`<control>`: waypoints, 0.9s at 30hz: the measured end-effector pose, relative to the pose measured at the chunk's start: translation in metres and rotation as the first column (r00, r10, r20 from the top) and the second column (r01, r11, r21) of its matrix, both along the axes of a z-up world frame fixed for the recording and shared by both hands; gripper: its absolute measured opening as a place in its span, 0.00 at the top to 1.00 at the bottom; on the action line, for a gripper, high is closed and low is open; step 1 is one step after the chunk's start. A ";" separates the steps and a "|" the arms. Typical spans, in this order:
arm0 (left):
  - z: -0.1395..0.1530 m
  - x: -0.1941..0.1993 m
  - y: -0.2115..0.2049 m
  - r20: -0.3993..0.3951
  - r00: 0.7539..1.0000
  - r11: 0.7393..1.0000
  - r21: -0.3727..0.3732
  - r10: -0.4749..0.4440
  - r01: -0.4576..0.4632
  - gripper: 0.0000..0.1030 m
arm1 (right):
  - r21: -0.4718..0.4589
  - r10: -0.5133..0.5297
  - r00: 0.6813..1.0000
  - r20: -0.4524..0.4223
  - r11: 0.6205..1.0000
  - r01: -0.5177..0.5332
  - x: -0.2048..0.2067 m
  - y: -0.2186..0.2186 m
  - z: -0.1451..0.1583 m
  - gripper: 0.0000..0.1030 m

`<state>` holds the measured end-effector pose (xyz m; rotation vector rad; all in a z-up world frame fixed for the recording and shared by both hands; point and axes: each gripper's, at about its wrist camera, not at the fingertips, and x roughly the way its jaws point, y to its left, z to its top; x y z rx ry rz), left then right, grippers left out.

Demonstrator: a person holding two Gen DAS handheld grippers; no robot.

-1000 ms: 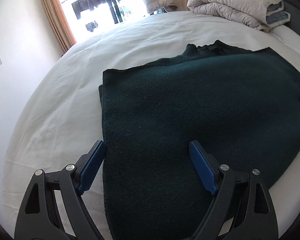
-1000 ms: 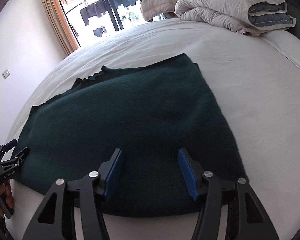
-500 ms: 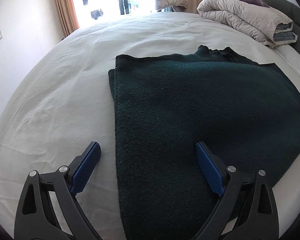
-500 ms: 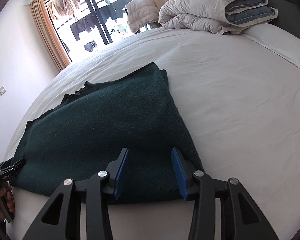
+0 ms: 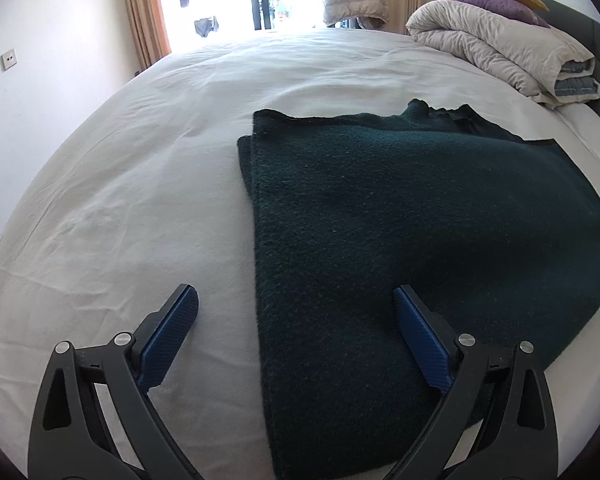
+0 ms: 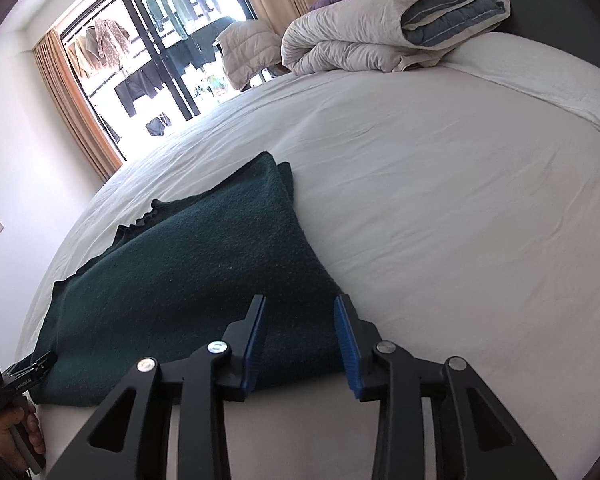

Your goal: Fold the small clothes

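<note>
From the left wrist, the left gripper [image 5: 296, 320] hangs wide open and holds nothing; its jaws now straddle the left edge of the dark green garment [image 5: 420, 220], which earlier lay beside the left pad. The white bed sheet [image 5: 120, 208] fills more of the view under its left finger.

From the right wrist, the right gripper [image 6: 300, 344] is partly open, narrower than a second ago, empty, with the garment's [image 6: 188, 276] near right corner between its pads. A folded duvet [image 6: 380, 28] lies far ahead.
</note>
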<state>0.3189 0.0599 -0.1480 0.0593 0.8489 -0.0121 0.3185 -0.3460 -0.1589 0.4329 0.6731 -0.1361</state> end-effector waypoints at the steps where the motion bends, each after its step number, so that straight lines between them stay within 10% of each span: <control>1: 0.003 -0.005 0.005 0.008 1.000 1.000 -0.011 0.028 -0.028 0.04 | 0.000 -0.003 1.000 0.017 1.000 0.003 -0.004 0.001 0.004 0.52; 13: 0.005 -0.056 0.031 -0.022 0.984 0.978 -0.100 0.179 -0.181 0.04 | 0.131 0.298 0.952 0.076 0.943 -0.306 0.038 0.076 0.019 0.36; 17: 0.004 -0.056 0.029 -0.025 0.983 0.978 -0.099 0.181 -0.182 0.04 | 0.127 0.291 0.953 -0.080 0.952 -0.280 0.056 0.080 -0.009 0.37; 27: 0.010 -0.069 0.032 -0.046 0.977 0.963 -0.168 0.207 -0.212 0.04 | 0.161 0.281 0.959 0.032 0.946 -0.283 0.043 0.079 0.014 0.39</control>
